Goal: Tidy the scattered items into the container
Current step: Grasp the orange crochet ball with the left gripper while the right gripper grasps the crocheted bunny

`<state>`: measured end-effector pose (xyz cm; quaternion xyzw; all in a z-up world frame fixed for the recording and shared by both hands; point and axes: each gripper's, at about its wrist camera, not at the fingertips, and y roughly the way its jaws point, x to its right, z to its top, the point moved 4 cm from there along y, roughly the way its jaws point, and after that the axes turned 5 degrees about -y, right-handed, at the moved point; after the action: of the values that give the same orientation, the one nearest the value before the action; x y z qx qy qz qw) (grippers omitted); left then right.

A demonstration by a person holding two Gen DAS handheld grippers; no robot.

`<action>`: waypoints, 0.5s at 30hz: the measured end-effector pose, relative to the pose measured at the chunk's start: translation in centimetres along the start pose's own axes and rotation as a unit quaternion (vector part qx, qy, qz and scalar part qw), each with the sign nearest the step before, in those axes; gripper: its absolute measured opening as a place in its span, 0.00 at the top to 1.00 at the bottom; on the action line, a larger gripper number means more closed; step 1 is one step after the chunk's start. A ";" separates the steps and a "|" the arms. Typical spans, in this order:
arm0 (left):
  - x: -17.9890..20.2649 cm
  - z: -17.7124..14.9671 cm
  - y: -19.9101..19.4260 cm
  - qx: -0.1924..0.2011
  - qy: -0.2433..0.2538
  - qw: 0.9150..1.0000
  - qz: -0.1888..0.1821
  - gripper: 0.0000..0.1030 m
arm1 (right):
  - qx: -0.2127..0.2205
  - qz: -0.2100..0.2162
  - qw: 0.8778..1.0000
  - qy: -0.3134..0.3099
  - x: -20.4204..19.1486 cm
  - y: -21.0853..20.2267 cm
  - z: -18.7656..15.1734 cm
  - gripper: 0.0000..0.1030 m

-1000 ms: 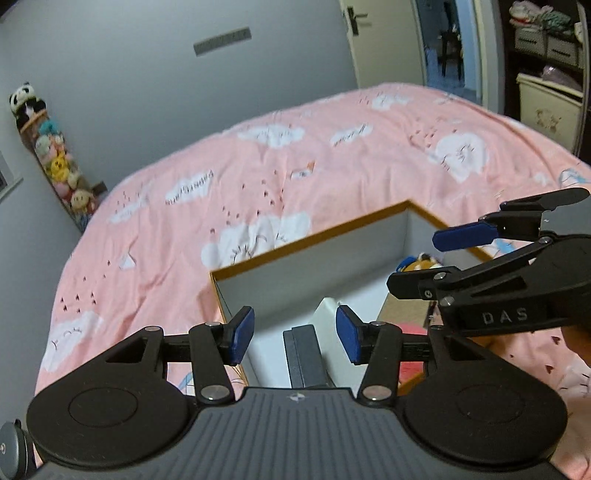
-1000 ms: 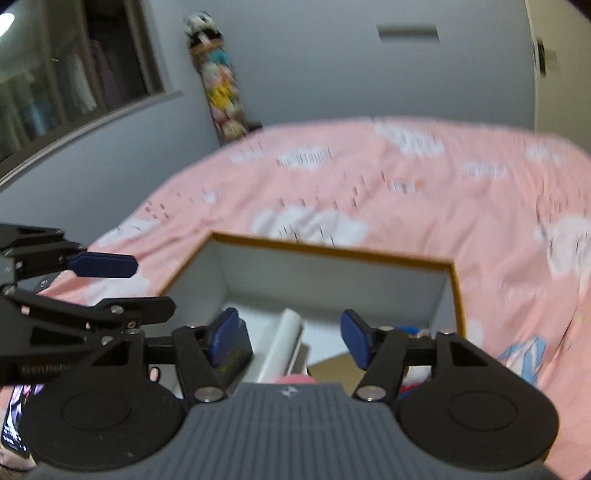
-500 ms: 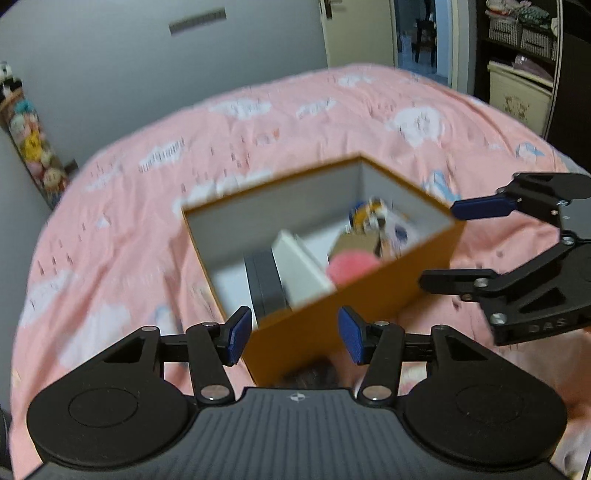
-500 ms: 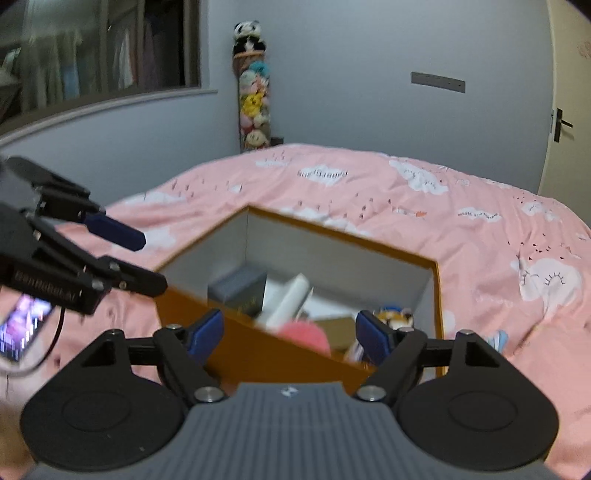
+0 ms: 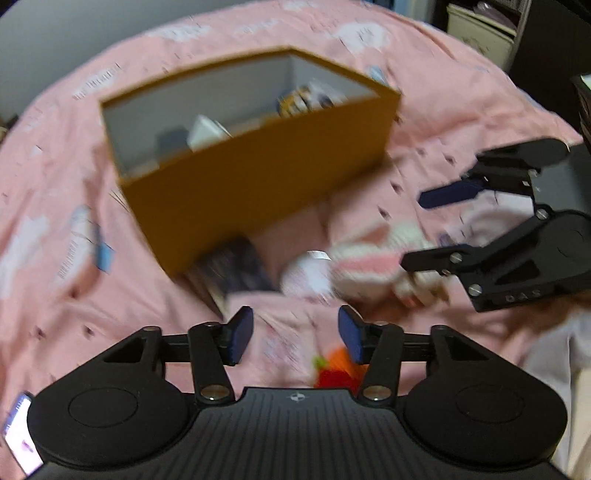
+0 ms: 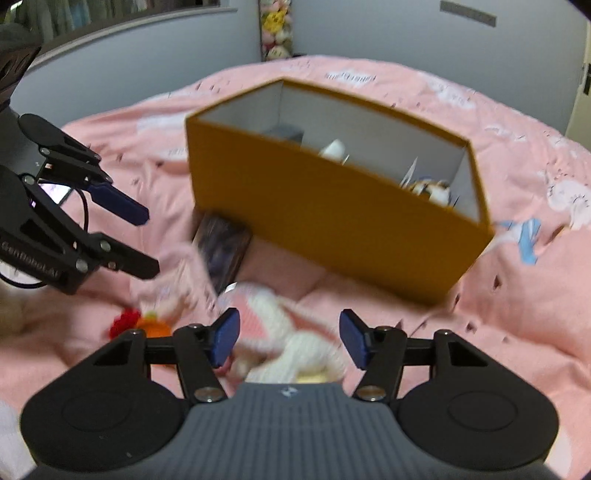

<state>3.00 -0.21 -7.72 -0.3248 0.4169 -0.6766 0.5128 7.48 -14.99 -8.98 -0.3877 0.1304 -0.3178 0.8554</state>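
Note:
An orange box [image 5: 258, 177] [image 6: 332, 206] with white inner walls stands on the pink bedspread and holds several items. In front of it lie a dark booklet [image 5: 236, 266] [image 6: 225, 251], a pink-and-white plush [image 5: 369, 254] [image 6: 280, 332] and a small red-orange toy [image 5: 332, 369] [image 6: 140, 321]. My left gripper [image 5: 295, 339] [image 6: 142, 240] hovers over the bedspread near the red-orange toy; its jaws are closing with nothing between them. My right gripper [image 6: 290, 338] [image 5: 428, 225] hangs over the plush; its jaws are closing and its pads are clear of the plush.
A lit phone [image 6: 55, 190] [image 5: 18, 443] with a cable lies on the bed at the left. A grey wall with a hanging column of soft toys [image 6: 275, 33] rises behind the bed. A white storage box [image 5: 480, 26] stands beyond the bed's far right edge.
Both grippers have drawn back from above the box and tipped downward. The box now shows its outer front wall, and the booklet, plush and red-orange toy have come into view.

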 end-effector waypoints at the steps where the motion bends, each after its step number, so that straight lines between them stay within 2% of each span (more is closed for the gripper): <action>1: 0.2 -0.4 0.3 -0.008 -0.002 1.000 -0.004 0.49 | -0.004 0.000 1.000 -0.002 -0.3 0.1 -0.4 0.39; 8: 1.5 -2.1 1.4 -0.029 -0.007 0.999 -0.039 0.49 | -0.035 -0.012 0.999 -0.022 -1.2 1.2 -1.6 0.37; 15: 1.9 -2.6 2.6 -0.042 -0.005 0.998 -0.040 0.49 | -0.051 -0.007 0.999 -0.017 -1.1 2.0 -2.4 0.34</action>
<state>1.32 -1.74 -11.16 -0.3655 0.4290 -0.6772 0.4730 6.34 -14.68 -12.10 -0.4367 0.1292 -0.3103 0.8345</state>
